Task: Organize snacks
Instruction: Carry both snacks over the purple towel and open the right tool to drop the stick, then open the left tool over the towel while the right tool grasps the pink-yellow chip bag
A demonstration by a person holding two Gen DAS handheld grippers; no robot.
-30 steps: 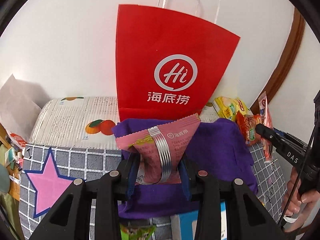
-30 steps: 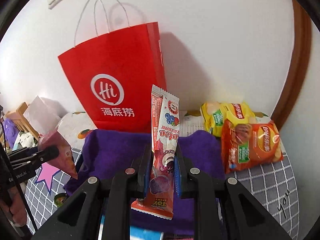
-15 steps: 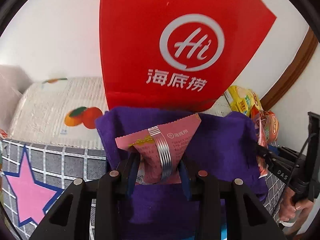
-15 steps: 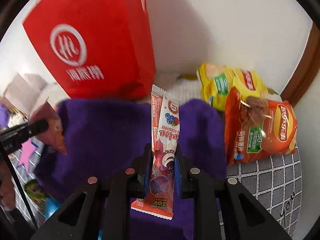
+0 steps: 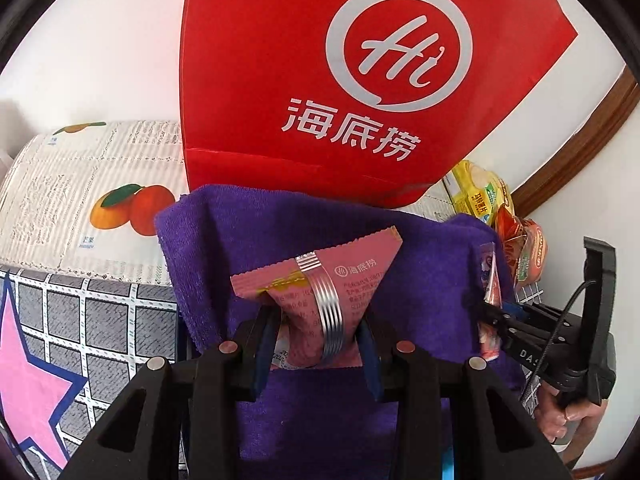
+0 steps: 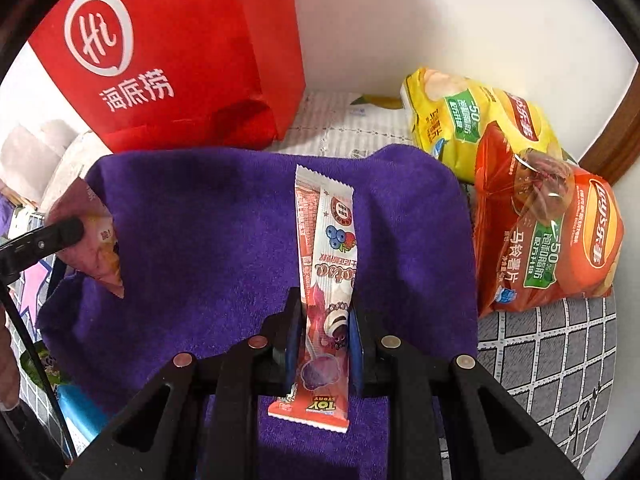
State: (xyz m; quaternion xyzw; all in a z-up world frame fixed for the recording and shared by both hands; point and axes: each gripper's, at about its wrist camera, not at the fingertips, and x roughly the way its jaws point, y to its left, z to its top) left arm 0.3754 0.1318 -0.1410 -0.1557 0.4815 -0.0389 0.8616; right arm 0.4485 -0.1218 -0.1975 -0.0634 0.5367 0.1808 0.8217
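Note:
My left gripper [image 5: 316,332] is shut on a pink triangular snack packet [image 5: 320,280] and holds it over a purple towel [image 5: 248,240]. My right gripper [image 6: 322,332] is shut on a long red and white snack stick [image 6: 326,264] over the same towel [image 6: 200,220]. The right gripper with its stick shows at the right of the left wrist view [image 5: 490,312]. The left gripper's pink packet shows at the left of the right wrist view [image 6: 94,240]. A red paper bag [image 5: 320,60] stands behind the towel against the wall.
A yellow chip bag [image 6: 468,120] and an orange chip bag [image 6: 548,232] lie right of the towel by the wall. A fruit-print cloth [image 5: 80,184] and a grid-pattern cloth with a pink star [image 5: 60,340] cover the table. A blue packet [image 6: 80,412] lies at lower left.
Both grippers have moved forward and down toward the purple towel and red bag, which now loom larger. Each still holds its snack.

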